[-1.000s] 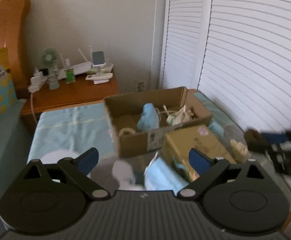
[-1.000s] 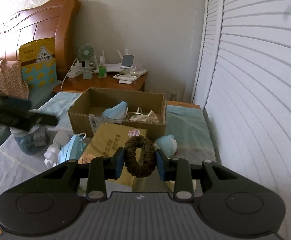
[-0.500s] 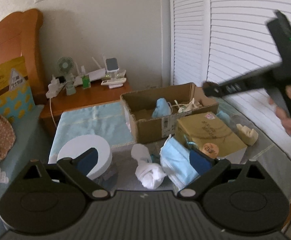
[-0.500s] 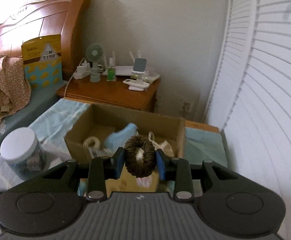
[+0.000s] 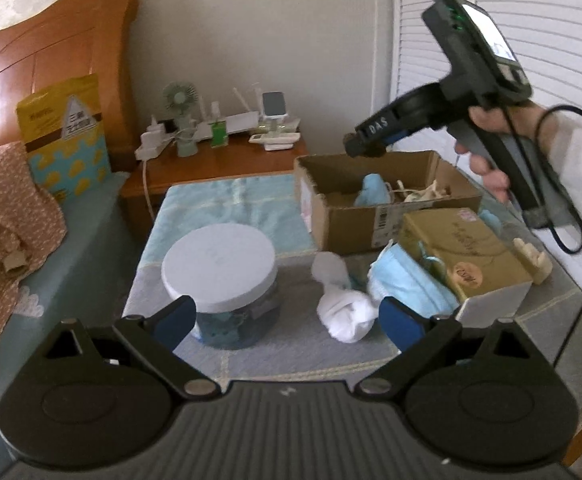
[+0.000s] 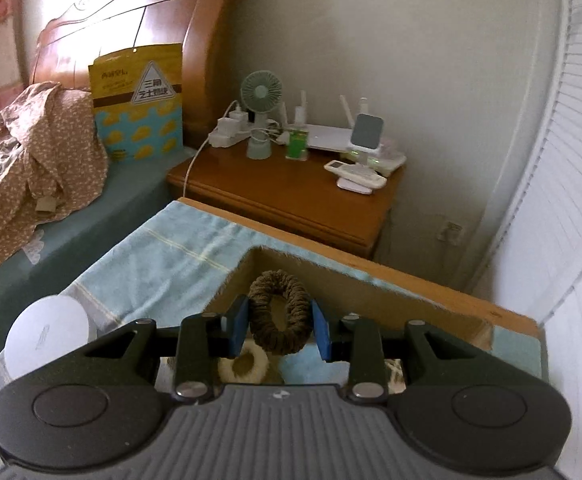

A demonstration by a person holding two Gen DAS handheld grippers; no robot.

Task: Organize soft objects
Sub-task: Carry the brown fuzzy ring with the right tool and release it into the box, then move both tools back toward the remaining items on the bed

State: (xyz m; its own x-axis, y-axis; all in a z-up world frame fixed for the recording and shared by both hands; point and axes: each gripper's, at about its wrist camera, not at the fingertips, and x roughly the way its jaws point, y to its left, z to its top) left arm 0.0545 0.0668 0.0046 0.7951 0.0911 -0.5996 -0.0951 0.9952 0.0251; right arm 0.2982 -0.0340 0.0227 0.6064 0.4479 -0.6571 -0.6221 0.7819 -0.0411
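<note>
Scrunchie [image 6: 279, 312], brown and fuzzy, sits at centre of the right wrist view, clamped between the blue pads of the right tongs [image 6: 279, 330]. Its ring stands upright with the open hole facing the camera, its long axis running top to bottom of the frame, slightly tilted.

Going down in size: the surface [image 5: 291, 356], draped in a pale blue and grey cloth, fills the middle of the left wrist view. On it, at centre right, stands the open cardboard box [image 5: 355, 224], holding a blue soft item and some cream ones. The scrunchie hangs over this box's near left corner [image 6: 371, 300] in the right wrist view, above a cream ring [image 6: 243, 366] lying inside. A yellow-tan box [image 5: 463, 256] lies just right of the cardboard one. A jar with a white lid [image 5: 219, 268] stands at lower centre left. A blue face mask [image 5: 407, 288] leans against the tan box, and a white balled sock [image 5: 345, 312] lies just left of it.

The left tongs [image 5: 287, 320] are spread wide apart at the bottom of the frame, holding nothing. The right tongs [image 5: 365, 146] appear at upper right there, above the cardboard box.
</note>
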